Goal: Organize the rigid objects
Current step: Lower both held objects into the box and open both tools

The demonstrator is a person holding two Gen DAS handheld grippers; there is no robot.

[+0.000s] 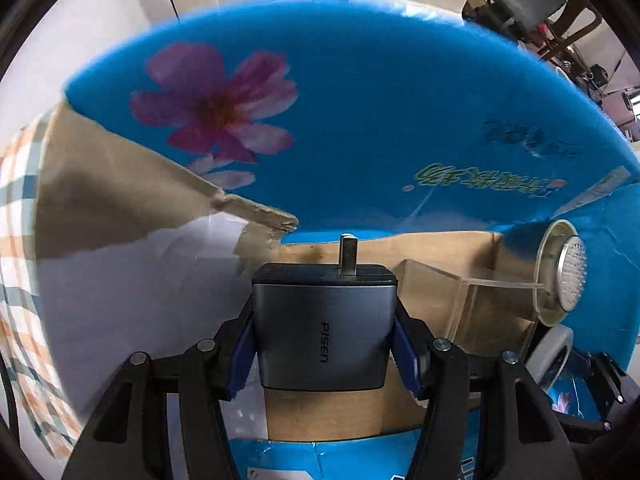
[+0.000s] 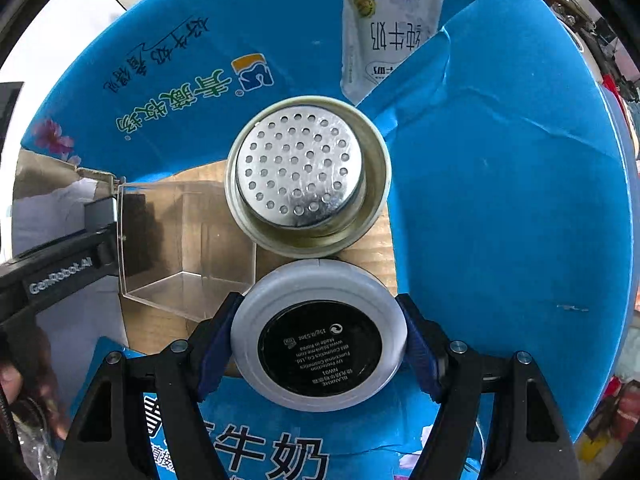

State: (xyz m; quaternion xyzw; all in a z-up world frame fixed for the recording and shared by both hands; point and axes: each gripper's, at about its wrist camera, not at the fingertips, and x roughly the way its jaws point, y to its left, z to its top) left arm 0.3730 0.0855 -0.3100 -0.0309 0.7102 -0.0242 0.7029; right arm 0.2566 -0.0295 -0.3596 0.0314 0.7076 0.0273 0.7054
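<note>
The left gripper (image 1: 324, 344) has its blue-padded fingers (image 1: 242, 354) closed on the two sides of a grey charger (image 1: 322, 328), whose metal prong points forward, away from the camera. The charger hangs over the brown floor of an open blue cardboard box (image 1: 380, 92) printed with a pink flower (image 1: 216, 104). A torn brown flap (image 1: 120, 184) of the box juts in from the left.

The right gripper (image 2: 320, 342) has its fingers (image 2: 418, 350) pressed against the rim of a round white cosmetic case (image 2: 320, 304), its black label facing the camera. The case sits in the same box, touching a round metal strainer (image 2: 306, 176) that lies just beyond it. To the left of both stands a clear plastic box (image 2: 184, 240) on the brown floor. Beyond its far wall the left gripper and charger show in the right wrist view. A white milk pouch (image 2: 392, 24) is printed on the blue wall above.
</note>
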